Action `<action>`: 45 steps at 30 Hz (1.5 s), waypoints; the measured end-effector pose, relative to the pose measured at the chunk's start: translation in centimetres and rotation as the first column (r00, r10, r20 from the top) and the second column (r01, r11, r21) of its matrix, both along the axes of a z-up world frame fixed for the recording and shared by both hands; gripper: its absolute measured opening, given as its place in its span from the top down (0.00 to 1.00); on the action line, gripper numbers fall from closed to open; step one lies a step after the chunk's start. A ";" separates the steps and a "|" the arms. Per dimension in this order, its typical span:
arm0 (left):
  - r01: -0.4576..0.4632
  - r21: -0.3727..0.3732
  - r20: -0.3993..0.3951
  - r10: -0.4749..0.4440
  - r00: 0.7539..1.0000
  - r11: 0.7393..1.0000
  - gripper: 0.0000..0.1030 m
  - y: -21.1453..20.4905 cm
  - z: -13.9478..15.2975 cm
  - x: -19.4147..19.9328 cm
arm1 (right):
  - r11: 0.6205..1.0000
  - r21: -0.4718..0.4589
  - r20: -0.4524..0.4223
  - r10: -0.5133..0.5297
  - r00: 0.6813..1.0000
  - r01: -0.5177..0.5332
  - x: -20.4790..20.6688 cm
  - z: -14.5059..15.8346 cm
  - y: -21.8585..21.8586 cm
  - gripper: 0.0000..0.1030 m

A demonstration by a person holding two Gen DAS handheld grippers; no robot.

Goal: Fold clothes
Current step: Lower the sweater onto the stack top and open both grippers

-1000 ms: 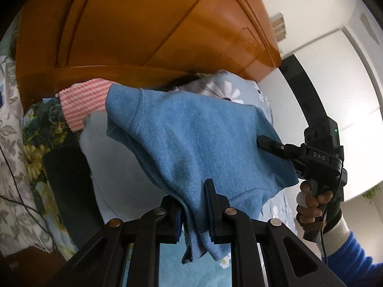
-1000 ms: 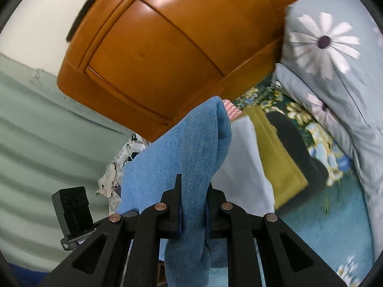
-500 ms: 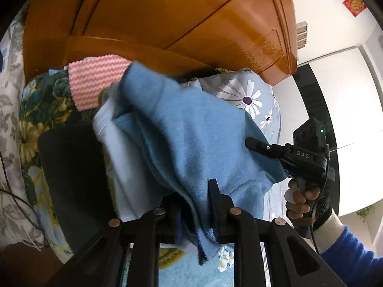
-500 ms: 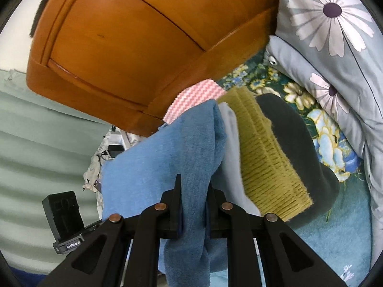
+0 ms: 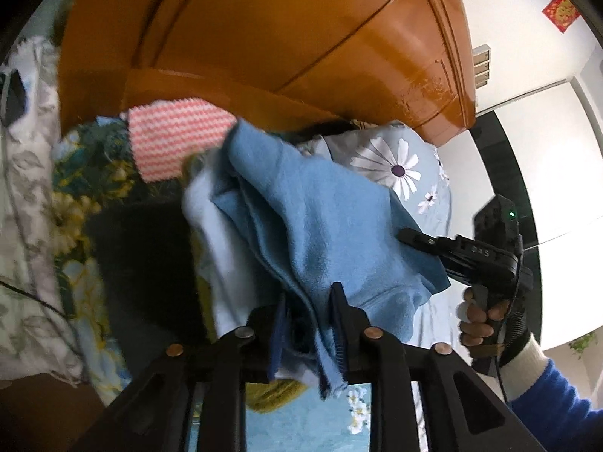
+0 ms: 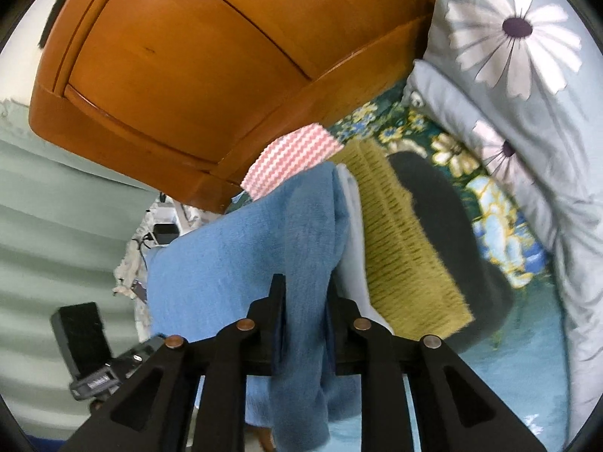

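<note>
We take the wooden headboard (image 5: pixel 264 37) as our landmark. Through the left wrist camera, starting at the left, we see a grey leaf-print cloth (image 5: pixel 26 188) below the headboard's left end, then a pink zigzag cloth (image 5: pixel 169 139) lying against its base, and beside that the blue garment (image 5: pixel 320 218), draped in front of the headboard with a pale light-blue layer (image 5: pixel 222 263) under it. Our left gripper (image 5: pixel 307 324) has its jaws closed down on a hanging edge of the blue garment. Further right, this view alone shows the right gripper (image 5: pixel 414 239) from the side, its fingers pinching the garment's far corner, with the right hand (image 5: pixel 478 316) around its handle, a daisy-print pillow (image 5: pixel 399 165) under the headboard's right end, and white wall panels (image 5: pixel 546 150) with a red decoration (image 5: pixel 560 12) beyond it. Through the right wrist camera, we see the left gripper's body (image 6: pixel 90 354) low at the left, below the headboard (image 6: pixel 188 56), against pale green wall (image 6: pixel 56 207). The right gripper (image 6: pixel 303 301) is clamped tight on a bunched fold of the blue garment (image 6: pixel 241 263). Only this view shows, to the right of the garment, an olive knitted piece (image 6: pixel 407 248) and a dark garment (image 6: pixel 452 226) stacked in front of the headboard, resting on a floral bedspread (image 6: pixel 497 226) next to the daisy pillow (image 6: pixel 527 75).
</note>
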State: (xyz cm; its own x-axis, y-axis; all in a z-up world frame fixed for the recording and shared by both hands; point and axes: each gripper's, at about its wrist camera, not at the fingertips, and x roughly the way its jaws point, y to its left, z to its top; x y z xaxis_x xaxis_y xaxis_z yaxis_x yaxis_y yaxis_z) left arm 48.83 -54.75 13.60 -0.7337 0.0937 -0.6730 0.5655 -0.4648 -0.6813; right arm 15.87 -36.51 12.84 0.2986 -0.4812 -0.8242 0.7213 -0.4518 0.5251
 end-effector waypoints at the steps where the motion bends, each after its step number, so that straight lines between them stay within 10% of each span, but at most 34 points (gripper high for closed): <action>1: -0.006 -0.024 0.012 0.007 1.000 1.000 0.71 -0.1 0.5 0.5 | 1.000 0.002 -0.021 0.000 1.000 0.000 0.0 0.5 0.2 0.81; 12: 0.140 -0.349 0.102 -0.111 0.989 0.927 0.65 2.6 6.6 -5.3 | 0.997 -0.027 -0.250 0.067 0.966 -0.076 4.5 5.5 0.6 0.81; 29: 0.202 -0.306 0.200 -0.144 0.969 0.930 0.65 4.1 -0.2 -6.9 | 0.996 0.039 -0.326 0.086 0.941 -0.078 6.3 0.1 2.3 0.81; 45: 0.206 -0.411 0.211 -0.128 0.969 0.888 0.49 7.1 3.9 -5.5 | 0.998 0.011 -0.402 0.055 0.914 -0.055 9.0 3.6 4.8 0.81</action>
State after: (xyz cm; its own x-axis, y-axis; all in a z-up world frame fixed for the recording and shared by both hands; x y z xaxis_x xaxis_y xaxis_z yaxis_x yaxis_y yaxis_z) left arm 43.31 -47.65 17.49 -0.6011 -0.1200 -0.7901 0.5439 -0.7858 -0.2944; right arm 24.92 -31.72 16.48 -0.0317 -0.4737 -0.8801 0.8950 -0.4055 0.1860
